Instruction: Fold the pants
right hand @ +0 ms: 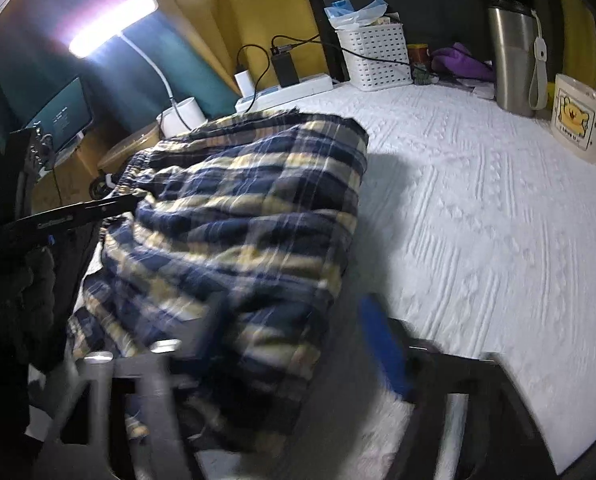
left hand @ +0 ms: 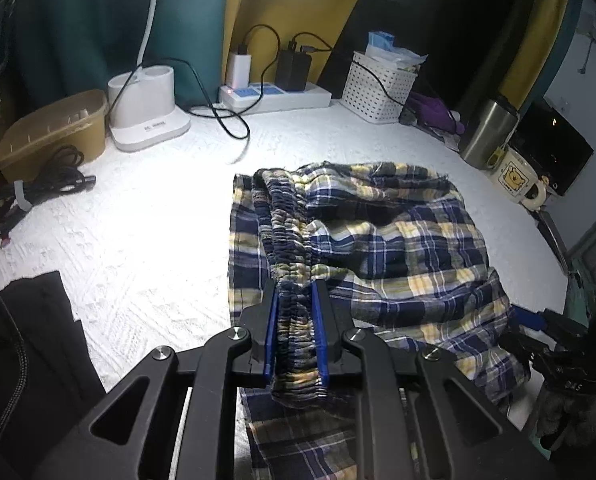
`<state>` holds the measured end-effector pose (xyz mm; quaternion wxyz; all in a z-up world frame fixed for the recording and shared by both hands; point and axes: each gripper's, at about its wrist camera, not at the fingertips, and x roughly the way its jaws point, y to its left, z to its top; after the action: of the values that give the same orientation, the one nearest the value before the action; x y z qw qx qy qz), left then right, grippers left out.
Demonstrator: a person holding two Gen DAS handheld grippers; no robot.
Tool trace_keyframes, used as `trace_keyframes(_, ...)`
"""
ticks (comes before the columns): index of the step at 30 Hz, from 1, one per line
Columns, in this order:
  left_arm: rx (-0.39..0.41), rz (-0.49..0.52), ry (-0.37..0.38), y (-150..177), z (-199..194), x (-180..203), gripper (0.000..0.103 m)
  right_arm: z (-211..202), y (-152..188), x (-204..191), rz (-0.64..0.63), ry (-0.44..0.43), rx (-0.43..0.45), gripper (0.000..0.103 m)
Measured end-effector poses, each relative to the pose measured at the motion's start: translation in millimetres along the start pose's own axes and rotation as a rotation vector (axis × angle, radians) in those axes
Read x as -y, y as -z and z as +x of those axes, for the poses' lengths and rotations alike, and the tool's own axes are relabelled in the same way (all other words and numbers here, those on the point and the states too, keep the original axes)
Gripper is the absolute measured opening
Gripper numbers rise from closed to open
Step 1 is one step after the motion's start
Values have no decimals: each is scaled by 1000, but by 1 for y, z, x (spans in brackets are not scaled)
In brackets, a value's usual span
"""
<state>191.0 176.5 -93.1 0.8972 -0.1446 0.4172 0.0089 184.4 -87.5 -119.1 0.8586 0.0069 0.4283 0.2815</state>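
My left gripper (left hand: 295, 292) is clamped tight on the elastic waistband (left hand: 285, 216), blue pads (left hand: 272, 320) pinching the gathered band from both sides, near the front of the white cover (left hand: 145, 232). The plaid pants (left hand: 394, 240) lie bunched in a heap right of the waistband, stretching toward the far middle of the surface, with a strip of cloth hanging down under my left tool. Over on the right wrist view everything is smeared with blur: my right gripper (right hand: 298, 344) sits at the near edge of the pants (right hand: 237, 216), one blue pad (right hand: 382, 348) out in the open right of the cloth and the other finger lost against the fabric, so I cannot tell whether it grips anything. Far back sit a lamp (left hand: 145, 108), a power strip (left hand: 275, 98) and a white basket (left hand: 378, 86); a steel flask (right hand: 512, 52) and a mug (right hand: 580, 118) stand on the far right.
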Motion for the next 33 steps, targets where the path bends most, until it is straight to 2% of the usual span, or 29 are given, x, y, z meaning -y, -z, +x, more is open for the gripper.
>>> trace_keyframes(2,-10,-11,4,2,0,-1,15,-1,6,-1,11,-3,-13,46)
trace_keyframes(3,-11,-14,8,3,-1,-2,15,0,7,-2,13,-3,-16,41)
trace_keyframes(4,-12,-14,7,4,-1,-1,15,-1,9,-3,15,-9,-16,28)
trace_keyframes(6,-5,-8,-6,8,-3,2,15,-3,14,-6,20,-14,-8,20)
trace_keyframes(11,-2,-18,-25,13,-3,-2,15,-9,23,-15,3,22,6,10)
trace_keyframes(23,-5,-2,-25,19,-6,-7,18,-26,50,-28,13,111,15,10)
trace_keyframes(30,8,19,-36,16,-20,-7,20,-37,45,-19,32,119,6,10)
trace_keyframes(32,38,9,-43,10,-30,-11,24,-41,41,-15,28,139,23,18)
trace_keyframes(33,51,3,-47,8,-33,-12,32,-41,39,-12,29,153,29,36)
